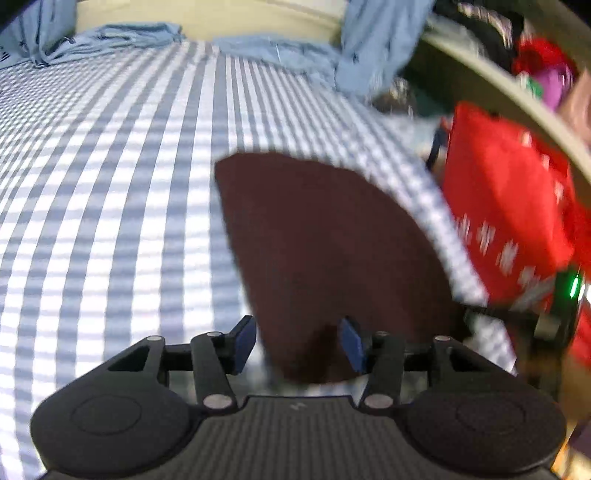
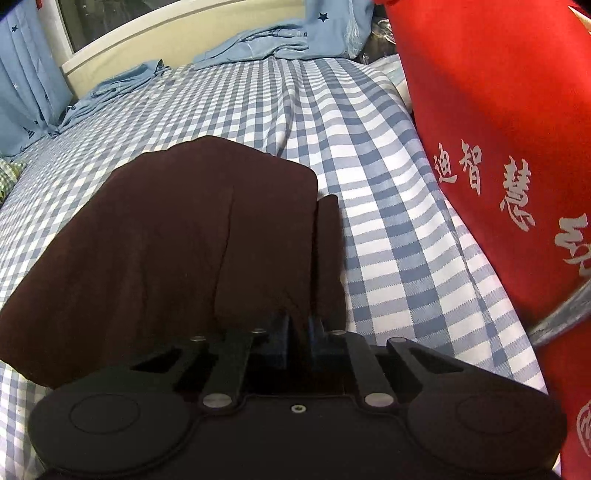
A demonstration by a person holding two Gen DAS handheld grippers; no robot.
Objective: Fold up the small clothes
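Two claws work over one dark maroon garment (image 2: 177, 240) that lies on a bed covered by a blue-and-white checked sheet (image 2: 388, 206).

Right wrist view: my right claw (image 2: 300, 328) has its blue pads nearly together, pinching a fold of the maroon cloth at the garment's near edge. The garment is partly folded, with one layer lapped over another and a narrow strip (image 2: 328, 254) showing along its right side. It rests on the sheet, to the left of a red bag with pale printed characters (image 2: 509, 155) that stands at the bed's right edge. Light blue curtains with dark stars (image 2: 332, 26) hang beyond the far end of the bed, and their hems (image 2: 255, 44) spill onto the sheet. A cream window sill (image 2: 155, 48) runs behind them.

Left wrist view (blurred by motion): my left claw (image 1: 299, 341) stands with its blue pads (image 1: 245, 338) clearly apart and nothing gripped between them. Its right pad overlaps the maroon garment (image 1: 325, 251), while its left pad sits over the checked sheet (image 1: 110, 206) just beside the cloth's left edge. The red bag (image 1: 506, 214) appears to the right of the bed. Whether either pad touches the fabric cannot be told.
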